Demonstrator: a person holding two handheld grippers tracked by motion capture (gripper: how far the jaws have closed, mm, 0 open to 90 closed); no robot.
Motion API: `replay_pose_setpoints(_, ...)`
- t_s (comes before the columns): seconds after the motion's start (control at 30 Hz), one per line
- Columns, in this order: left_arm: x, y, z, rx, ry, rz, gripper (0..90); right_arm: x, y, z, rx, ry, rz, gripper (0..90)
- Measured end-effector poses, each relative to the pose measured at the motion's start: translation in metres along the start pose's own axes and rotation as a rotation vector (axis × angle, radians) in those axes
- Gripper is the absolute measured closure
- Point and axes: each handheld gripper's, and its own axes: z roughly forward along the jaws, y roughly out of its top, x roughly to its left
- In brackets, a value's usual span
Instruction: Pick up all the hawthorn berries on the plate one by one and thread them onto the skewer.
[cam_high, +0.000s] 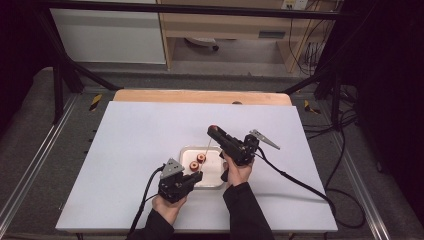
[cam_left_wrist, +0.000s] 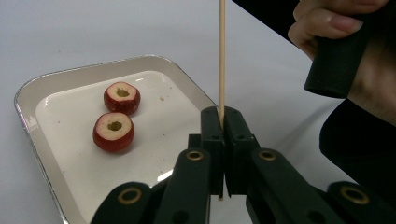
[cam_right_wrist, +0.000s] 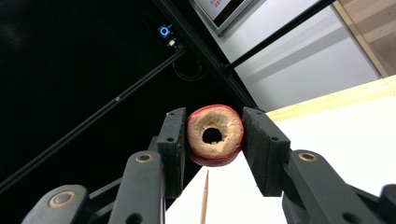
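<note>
High view shows your left hand-held gripper (cam_high: 196, 177) at the near edge of the tray (cam_high: 186, 151), clamped on a thin wooden skewer (cam_left_wrist: 222, 56) that stands upright. Your right hand-held gripper (cam_high: 215, 131) is raised above the tray's far side, closed on a cored fruit slice (cam_right_wrist: 215, 135), red-skinned with a hole through its middle. The right gripper view has the skewer's point just below that slice, slightly off the hole. Two more cored pieces (cam_left_wrist: 117, 113) lie in the tray on the white worktop (cam_high: 135, 135).

The slice looks light, soft and easily bruised, so I judge you should squeeze its skin-covered sides gently and leave the hole free. The skewer seems stiff along its length but likely to snap sideways; the low hold looks sound.
</note>
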Motion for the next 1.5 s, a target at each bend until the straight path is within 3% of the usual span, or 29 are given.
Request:
replay_pose_setpoints(0.8,-0.001,-0.001,0.003,-0.008,0.001,-0.019,88.1,-0.001,-0.003,0.001,-0.004,0.002,0.011,61.9)
replay_pose_setpoints(1.33,-0.006,0.0,0.012,-0.041,-0.001,-0.103,88.4,0.0,-0.007,0.001,-0.002,0.006,0.016,61.9)
replay_pose_setpoints(1.5,-0.008,0.004,0.012,-0.047,-0.002,-0.098,88.5,0.001,-0.008,0.0,0.007,0.007,-0.003,62.1)
